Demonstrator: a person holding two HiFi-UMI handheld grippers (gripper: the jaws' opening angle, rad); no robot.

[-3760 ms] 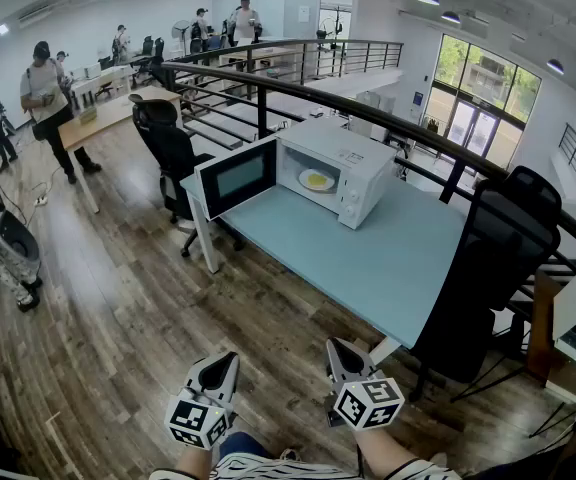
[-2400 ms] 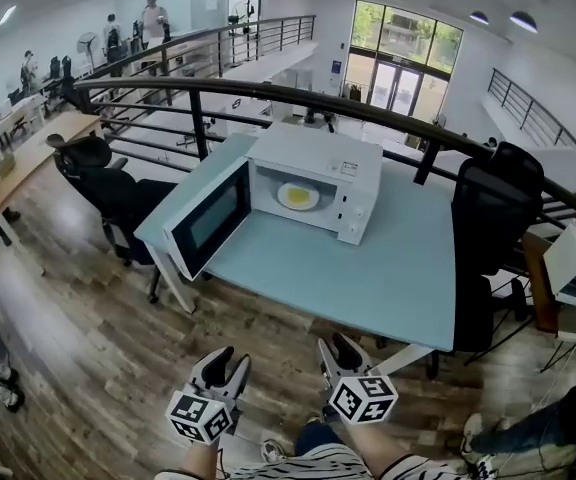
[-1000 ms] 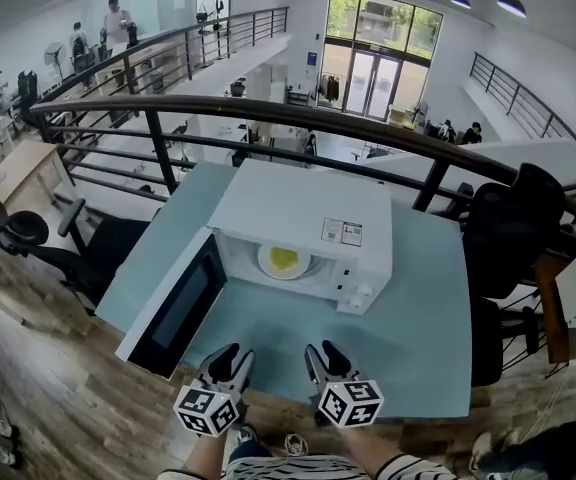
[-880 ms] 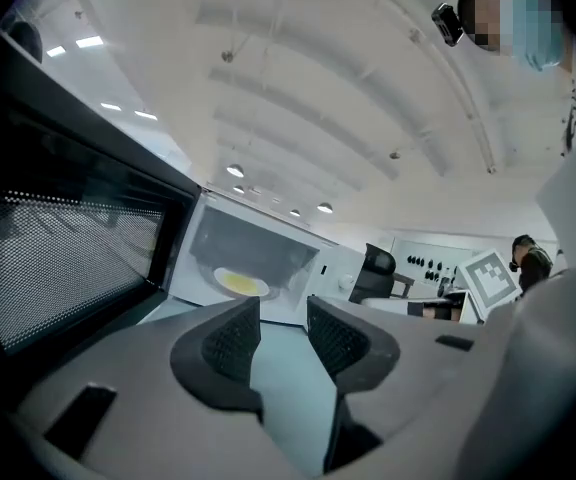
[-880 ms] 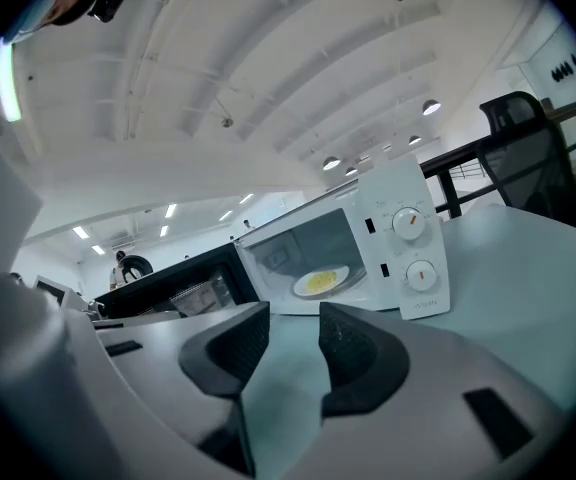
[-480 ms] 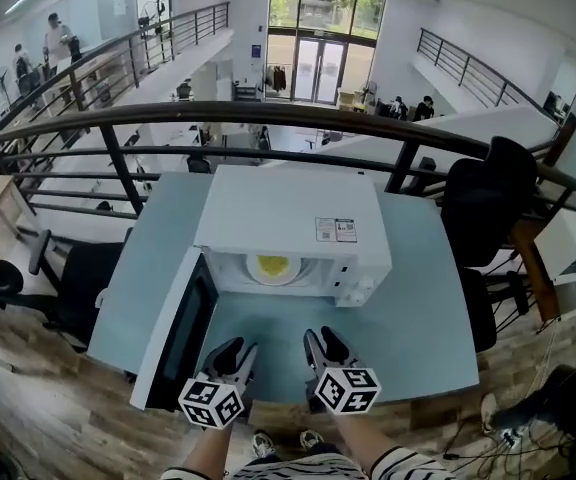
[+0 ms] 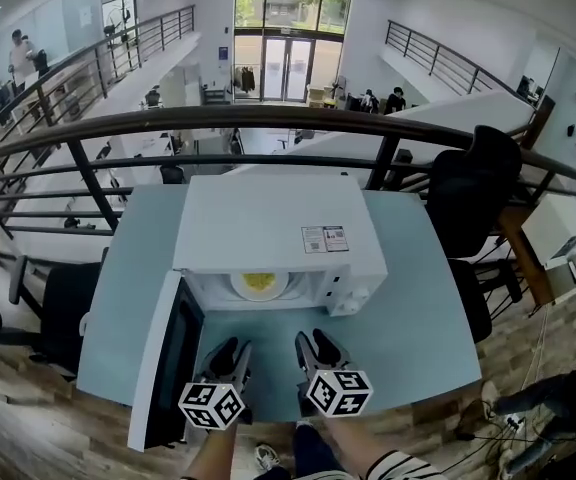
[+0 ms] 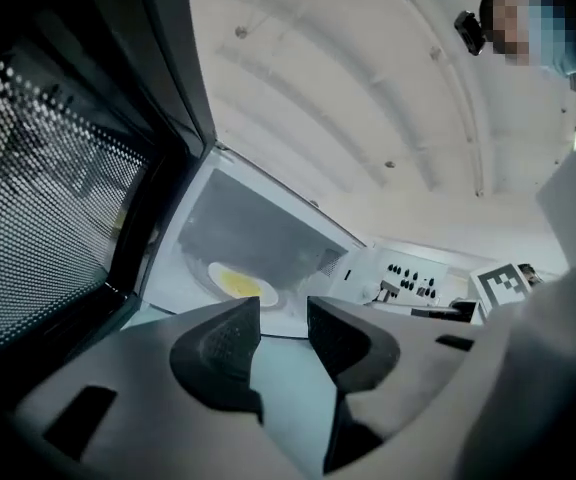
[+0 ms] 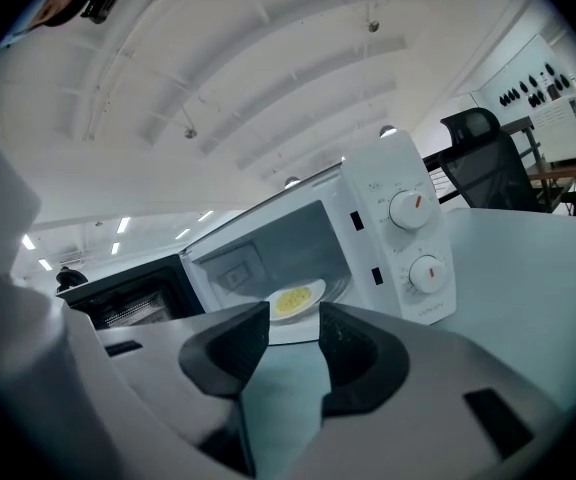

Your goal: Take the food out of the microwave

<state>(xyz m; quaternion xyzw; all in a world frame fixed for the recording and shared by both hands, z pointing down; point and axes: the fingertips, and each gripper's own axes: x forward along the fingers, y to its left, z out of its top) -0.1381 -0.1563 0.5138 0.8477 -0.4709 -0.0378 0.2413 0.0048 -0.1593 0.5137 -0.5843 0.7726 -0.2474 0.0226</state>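
Evidently the reach is in hand: left claw (image 7: 230, 352) and right claw (image 7: 311, 342) hover over the near edge of the surface (image 7: 418, 308), both slightly parted, empty. The food (image 7: 259, 283) sits inside the open microwave (image 7: 268, 223); next, one claw must enter and grip its plate (image 7: 239, 290).

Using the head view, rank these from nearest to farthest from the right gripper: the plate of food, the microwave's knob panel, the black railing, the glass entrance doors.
1. Knob panel, on the microwave's front right, just ahead of the right gripper.
2. Plate of food, inside the cavity, further left.
3. Black railing, beyond the table.
4. Glass entrance doors, far across the hall.
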